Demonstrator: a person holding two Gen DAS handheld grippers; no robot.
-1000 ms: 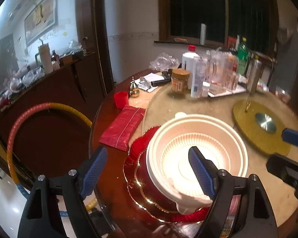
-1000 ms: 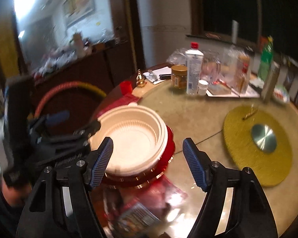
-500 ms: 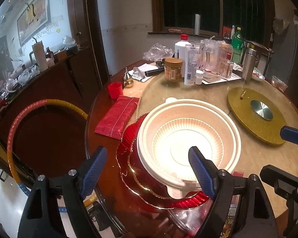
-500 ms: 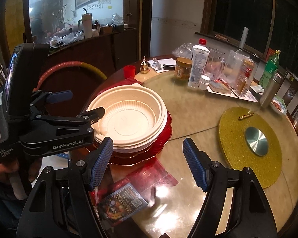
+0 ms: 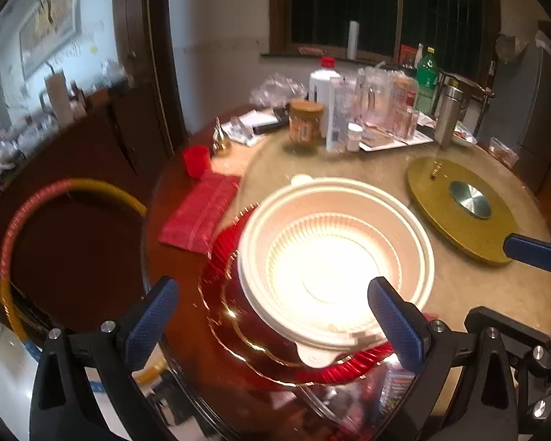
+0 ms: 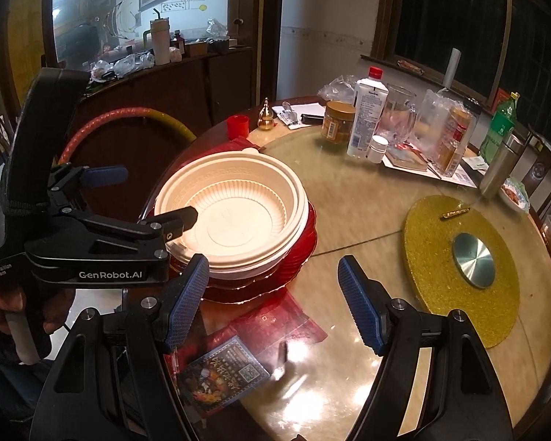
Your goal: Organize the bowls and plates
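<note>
In your left wrist view, your left gripper (image 5: 272,316) has its fingers (image 5: 148,319) spread wide and holds nothing. The cream bowls (image 5: 334,253) sit stacked between and just past the fingers, on top of the red plates (image 5: 238,327). The right finger pad sits over the near rim of the bowls, but you cannot tell if it touches. Past the left finger lies a red cloth (image 5: 200,217) on the table (image 5: 477,286). Past the right finger is a gold round mat (image 5: 440,198).

In your right wrist view, your right gripper (image 6: 272,301) also has its fingers (image 6: 360,308) spread apart, with nothing between them. The bowls (image 6: 235,213) and plates (image 6: 301,253) are just ahead of the left finger. Your left gripper (image 6: 147,202) reaches in from the left, with one finger over the bowl. A printed card (image 6: 224,375) lies below, between the fingers. The gold mat (image 6: 459,253) is past the right finger.
</note>
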